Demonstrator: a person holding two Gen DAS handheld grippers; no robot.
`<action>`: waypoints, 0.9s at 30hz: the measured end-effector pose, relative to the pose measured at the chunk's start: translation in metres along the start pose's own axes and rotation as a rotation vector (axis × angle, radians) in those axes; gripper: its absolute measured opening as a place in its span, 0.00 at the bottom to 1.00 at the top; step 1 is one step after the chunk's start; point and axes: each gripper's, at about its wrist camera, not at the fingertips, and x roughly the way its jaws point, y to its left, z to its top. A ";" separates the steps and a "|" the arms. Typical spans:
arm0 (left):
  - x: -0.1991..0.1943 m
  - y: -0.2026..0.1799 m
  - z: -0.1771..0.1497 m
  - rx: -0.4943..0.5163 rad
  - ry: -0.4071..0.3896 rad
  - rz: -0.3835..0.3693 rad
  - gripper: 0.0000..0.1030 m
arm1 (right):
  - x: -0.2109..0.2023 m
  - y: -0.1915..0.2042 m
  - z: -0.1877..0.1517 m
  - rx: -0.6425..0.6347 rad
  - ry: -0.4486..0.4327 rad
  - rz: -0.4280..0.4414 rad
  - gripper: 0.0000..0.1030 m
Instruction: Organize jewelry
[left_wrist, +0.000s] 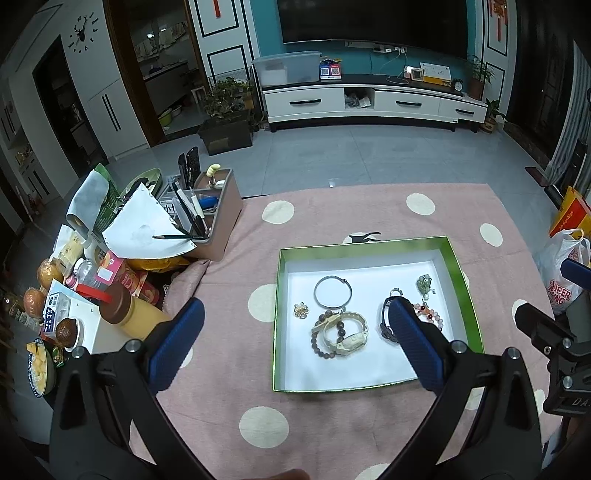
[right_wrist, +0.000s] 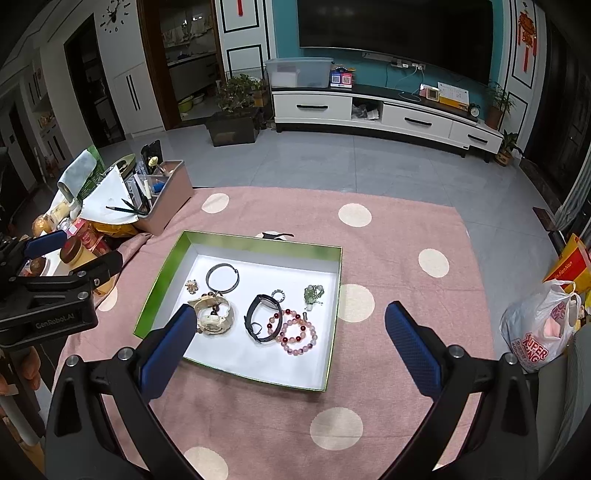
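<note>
Blue pads of my left claw (left_wrist: 295, 332) fill the foreground of the left wrist view, spread wide with nothing between them, tilted down over the counter (left_wrist: 229, 280) and its pink spotted cloth. One left fingertip (left_wrist: 400, 314) hangs in front of the box (left_wrist: 458, 280), a green-rimmed, white-floored tray near the middle of the counter, and hides part of the black band (left_wrist: 386, 330) there. My right claw (right_wrist: 290, 321) is likewise parted wide and empty, held above the near edge of the counter; its left fingertip (right_wrist: 183, 321) overlaps the box's near-left corner.

All the jewelry lies inside the box: a silver bangle (right_wrist: 222, 278) toward the far-left, a small gold brooch (right_wrist: 191, 286) beside it, a cream watch (right_wrist: 214, 317) lying over a brown bead bracelet (left_wrist: 325, 338), pink bead bracelets (right_wrist: 295, 332) touching the black band, and a green pendant (right_wrist: 312, 293) toward the far-right. A small ring (right_wrist: 278, 294) beyond the band is too small to make out clearly.

At the counter's left edge sits a crowded desk organizer (left_wrist: 210, 218) among bottles and packets that I can't sort apart.
</note>
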 end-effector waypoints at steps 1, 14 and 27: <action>0.000 0.000 0.000 0.000 -0.001 0.000 0.98 | 0.000 0.000 0.000 0.002 0.000 0.000 0.99; 0.000 0.000 0.000 0.000 0.000 0.001 0.98 | 0.002 0.000 -0.001 0.001 0.000 -0.003 0.99; 0.001 0.000 0.000 -0.004 0.003 0.005 0.98 | 0.002 0.000 -0.001 0.001 -0.001 -0.003 0.99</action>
